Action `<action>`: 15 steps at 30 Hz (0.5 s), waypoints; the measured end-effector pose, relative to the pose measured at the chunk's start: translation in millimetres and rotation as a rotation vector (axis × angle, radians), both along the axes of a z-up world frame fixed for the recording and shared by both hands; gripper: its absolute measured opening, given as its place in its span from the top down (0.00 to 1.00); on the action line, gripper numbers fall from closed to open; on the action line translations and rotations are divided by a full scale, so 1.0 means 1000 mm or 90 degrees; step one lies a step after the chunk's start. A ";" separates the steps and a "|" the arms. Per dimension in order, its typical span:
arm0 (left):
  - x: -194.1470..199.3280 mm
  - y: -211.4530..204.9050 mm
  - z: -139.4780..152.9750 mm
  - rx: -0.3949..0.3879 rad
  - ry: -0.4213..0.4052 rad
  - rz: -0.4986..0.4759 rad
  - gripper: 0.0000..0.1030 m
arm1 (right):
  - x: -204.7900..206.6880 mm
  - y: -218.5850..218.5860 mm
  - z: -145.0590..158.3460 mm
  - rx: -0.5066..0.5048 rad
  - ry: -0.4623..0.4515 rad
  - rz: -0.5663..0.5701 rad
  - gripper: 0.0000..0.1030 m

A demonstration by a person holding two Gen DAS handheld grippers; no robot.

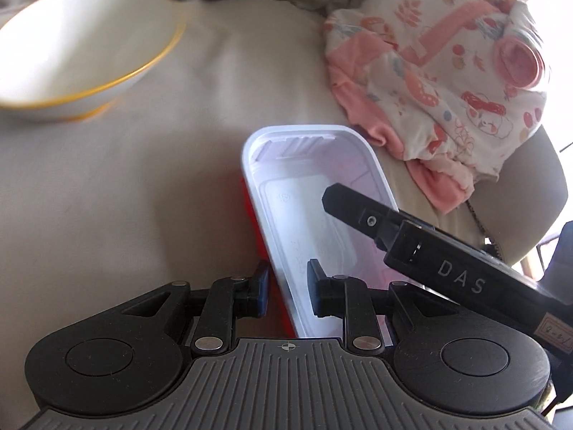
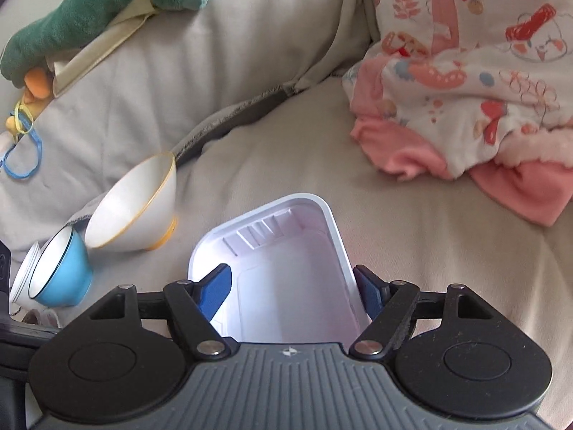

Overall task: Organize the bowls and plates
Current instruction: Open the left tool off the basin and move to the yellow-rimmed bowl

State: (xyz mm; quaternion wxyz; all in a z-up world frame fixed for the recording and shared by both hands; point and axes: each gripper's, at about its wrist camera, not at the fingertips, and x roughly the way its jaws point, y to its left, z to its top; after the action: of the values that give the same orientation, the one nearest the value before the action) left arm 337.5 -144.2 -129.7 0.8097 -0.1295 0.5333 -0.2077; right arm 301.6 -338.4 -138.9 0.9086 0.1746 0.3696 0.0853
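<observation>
Left tongs (image 1: 286, 288) pinch white tray (image 1: 315, 193) wall; right tongs (image 2: 292, 288) straddle it.

Bright daylight, glare upper right; bowl (image 1: 82, 50) motion-blurred; fisheye-bent edges.

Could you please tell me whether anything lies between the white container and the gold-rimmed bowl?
Nothing visible does. Only bare beige cushion separates the white container from the gold-rimmed bowl on its left.

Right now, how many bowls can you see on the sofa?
2, maybe 3: a white bowl with an orange rim lies tilted, a blue bowl sits beside it, and a white rim behind could be another, partly hidden.
</observation>
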 end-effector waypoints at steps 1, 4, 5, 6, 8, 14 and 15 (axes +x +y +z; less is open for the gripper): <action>0.004 -0.002 0.000 -0.002 -0.001 -0.003 0.76 | 0.003 -0.003 0.001 -0.001 -0.001 -0.005 0.27; 0.009 -0.005 0.004 0.006 -0.014 -0.002 0.76 | 0.010 -0.010 0.005 -0.015 0.000 -0.022 0.27; 0.008 -0.003 0.009 0.020 -0.026 0.000 0.76 | 0.010 -0.011 0.006 -0.032 -0.005 -0.029 0.27; 0.006 0.000 0.014 0.036 -0.038 0.004 0.75 | 0.010 -0.010 0.009 -0.050 -0.013 -0.036 0.27; 0.003 0.009 0.023 0.062 -0.056 0.017 0.74 | 0.008 -0.007 0.016 -0.081 -0.031 -0.050 0.27; -0.001 0.053 0.059 0.110 -0.133 0.080 0.75 | 0.014 0.014 0.037 -0.052 -0.050 -0.023 0.27; 0.000 0.062 0.064 0.110 -0.139 0.089 0.75 | 0.017 0.021 0.040 -0.048 -0.051 -0.016 0.27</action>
State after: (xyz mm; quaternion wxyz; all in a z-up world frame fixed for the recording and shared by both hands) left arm 337.9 -81.9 -65.5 0.8836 -0.0730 0.4474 -0.1172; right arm 319.0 -317.7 -98.8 0.9297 0.1415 0.3334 0.0670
